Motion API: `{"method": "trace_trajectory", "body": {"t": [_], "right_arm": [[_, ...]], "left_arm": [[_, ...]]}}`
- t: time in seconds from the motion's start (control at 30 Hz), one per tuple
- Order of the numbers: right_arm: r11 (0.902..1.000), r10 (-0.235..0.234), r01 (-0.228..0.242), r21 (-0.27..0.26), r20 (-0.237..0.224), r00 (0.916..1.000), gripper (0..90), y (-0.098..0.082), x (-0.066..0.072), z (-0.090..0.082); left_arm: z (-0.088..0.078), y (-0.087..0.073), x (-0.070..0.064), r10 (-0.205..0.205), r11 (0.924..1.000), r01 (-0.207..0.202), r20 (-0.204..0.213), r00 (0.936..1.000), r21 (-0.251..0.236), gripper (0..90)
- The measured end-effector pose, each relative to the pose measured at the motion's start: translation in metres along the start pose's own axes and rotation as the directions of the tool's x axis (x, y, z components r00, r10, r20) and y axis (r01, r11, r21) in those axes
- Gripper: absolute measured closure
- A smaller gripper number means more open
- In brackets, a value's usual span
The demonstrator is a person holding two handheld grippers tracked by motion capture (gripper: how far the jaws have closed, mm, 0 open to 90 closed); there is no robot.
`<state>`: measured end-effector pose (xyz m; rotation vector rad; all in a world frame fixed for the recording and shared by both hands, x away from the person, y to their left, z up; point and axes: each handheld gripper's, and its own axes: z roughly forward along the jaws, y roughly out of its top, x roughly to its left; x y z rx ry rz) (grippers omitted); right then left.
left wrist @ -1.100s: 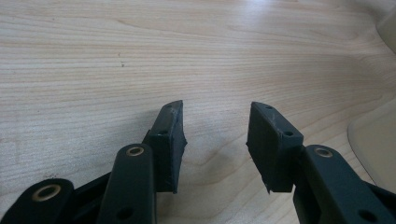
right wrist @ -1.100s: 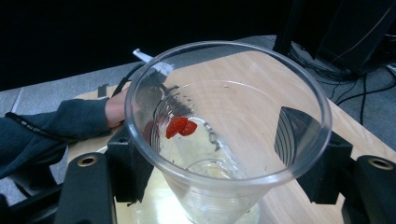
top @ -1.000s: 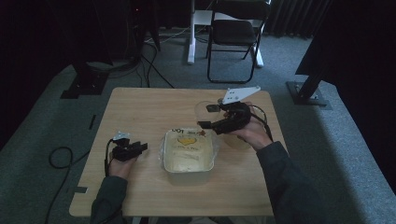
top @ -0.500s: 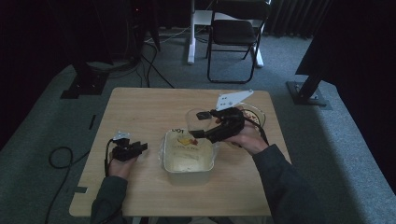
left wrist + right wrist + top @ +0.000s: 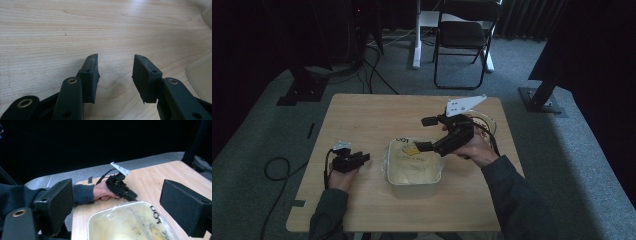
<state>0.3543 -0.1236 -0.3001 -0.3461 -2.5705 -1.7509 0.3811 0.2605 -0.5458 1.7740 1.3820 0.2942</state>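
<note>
From above, the clear tub sits mid-table, right gripper over its far edge, jaws just opened wide and holding nothing. Left gripper view: parted jaws, bare wood between, tub's rim just right. Right gripper view: jaws spread above the tub, left gripper beyond it.

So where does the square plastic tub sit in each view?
High view: tub at table centre, just left of the right claw.
Left gripper view: pale rim at the right edge.
Right gripper view: bottom centre, between the jaws.
Shared landmark: the wooden table.
</note>
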Motion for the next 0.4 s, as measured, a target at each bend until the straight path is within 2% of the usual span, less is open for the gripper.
{"method": "trace_trajectory", "body": {"t": [0.2, 0.3, 0.4], "right_arm": [[1.0, -0.002, 0.002, 0.001, 0.058, 0.9983, 13.0, -0.0029, -0.0035, -0.0062], [0.9998, -0.003, 0.001, 0.02, 0.104, 0.9945, 13.2, -0.0046, -0.0058, -0.0076], [0.9997, -0.007, 0.004, 0.023, 0.128, 0.9917, 13.5, -0.0046, -0.0066, -0.0083]], "left_arm": [[0.0, -0.0001, -0.0003, 0.001, 1.0, -0.001, -0.002, 1.0, -0.001, 56.5], [0.0, 0.0, -0.0001, 0.0, 1.0, 0.0, 0.0, 1.0, 0.0, 56.5], [-0.0001, 0.0001, 0.0003, -0.001, 1.0, 0.001, 0.002, 1.0, 0.001, 56.5]]}}
